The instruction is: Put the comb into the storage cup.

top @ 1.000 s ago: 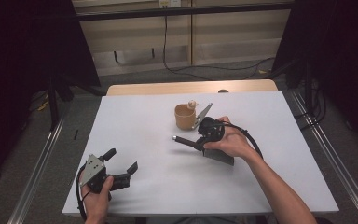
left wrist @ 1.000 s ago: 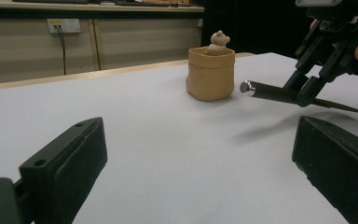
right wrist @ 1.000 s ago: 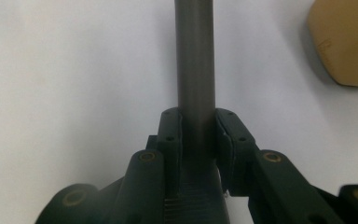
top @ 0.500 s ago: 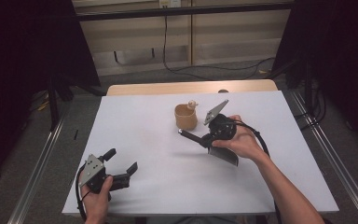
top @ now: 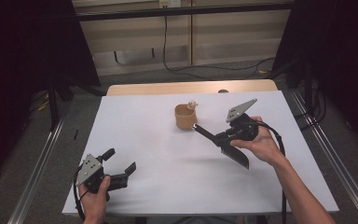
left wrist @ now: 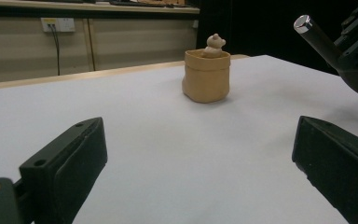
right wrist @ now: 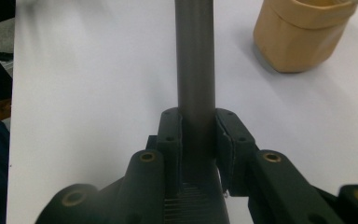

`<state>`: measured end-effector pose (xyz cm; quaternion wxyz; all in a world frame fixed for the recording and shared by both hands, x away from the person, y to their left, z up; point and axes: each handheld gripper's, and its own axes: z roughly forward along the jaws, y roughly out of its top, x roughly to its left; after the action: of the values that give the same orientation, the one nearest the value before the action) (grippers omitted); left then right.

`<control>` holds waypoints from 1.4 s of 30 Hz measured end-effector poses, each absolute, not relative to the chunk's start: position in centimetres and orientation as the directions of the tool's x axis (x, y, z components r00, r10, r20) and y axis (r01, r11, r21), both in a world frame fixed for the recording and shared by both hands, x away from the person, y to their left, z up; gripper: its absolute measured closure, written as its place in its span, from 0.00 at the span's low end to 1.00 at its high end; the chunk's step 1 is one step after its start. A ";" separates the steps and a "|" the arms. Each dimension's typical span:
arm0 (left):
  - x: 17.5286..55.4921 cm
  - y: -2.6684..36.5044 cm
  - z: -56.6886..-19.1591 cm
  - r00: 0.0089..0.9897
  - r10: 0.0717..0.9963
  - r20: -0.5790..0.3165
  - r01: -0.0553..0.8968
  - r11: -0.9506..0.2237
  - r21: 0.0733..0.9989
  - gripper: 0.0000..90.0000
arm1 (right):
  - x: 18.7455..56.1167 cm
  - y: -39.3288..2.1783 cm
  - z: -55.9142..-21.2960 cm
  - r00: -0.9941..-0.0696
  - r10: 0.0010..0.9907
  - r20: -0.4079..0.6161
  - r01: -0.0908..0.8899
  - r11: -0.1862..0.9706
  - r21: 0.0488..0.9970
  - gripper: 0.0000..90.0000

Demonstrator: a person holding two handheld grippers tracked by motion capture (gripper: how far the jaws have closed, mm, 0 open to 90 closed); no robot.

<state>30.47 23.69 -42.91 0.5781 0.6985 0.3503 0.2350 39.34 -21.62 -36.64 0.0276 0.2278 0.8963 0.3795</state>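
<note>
High view: the right tool is raised off the white surface at the right, clamped on a dark spatula, its handle pointing toward the tan pouch and its flat blade hanging down at the near side; this hold keeps the blade free of the jaws. The pouch stands upright at the far middle of the surface, a small pale figure showing at its rim. The handle tip lies close beside the pouch; contact cannot be judged. The left tool rests at the near left, jaws apart and holding nothing, well clear of the work, apparently parked. Left gripper view: both jaws stand wide with bare surface between them; the pouch stands beyond, the figure peeking out of its top, and the spatula's metal-capped handle end shows at upper right. Right gripper view: the pads press on both sides of the round handle, which runs straight ahead; the pouch sits at upper right.
</note>
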 end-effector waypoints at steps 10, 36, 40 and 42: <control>30.1 23.4 -42.6 0.661 0.749 -0.050 0.202 -0.113 0.973 0.05 | 37.4 -22.4 -36.8 -0.903 0.412 0.119 0.374 0.620 0.690 0.81; 31.0 19.2 -40.9 0.851 0.524 -0.030 0.214 -0.294 0.932 0.06 | 35.8 -19.1 -38.0 -0.943 0.291 0.159 0.324 0.701 0.636 0.81; 31.4 19.0 -40.4 0.880 0.469 -0.072 0.231 -0.292 0.928 0.06 | 35.8 -18.6 -38.1 -0.948 0.279 0.157 0.313 0.714 0.626 0.81; 31.4 18.9 -40.0 0.886 0.457 -0.078 0.234 -0.295 0.927 0.05 | 35.9 -18.4 -38.1 -0.949 0.274 0.157 0.310 0.716 0.626 0.81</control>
<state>31.45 18.90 -40.02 0.5530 0.7982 0.2164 0.1010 35.85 -18.36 -38.11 -0.0266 0.1576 0.9259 0.3423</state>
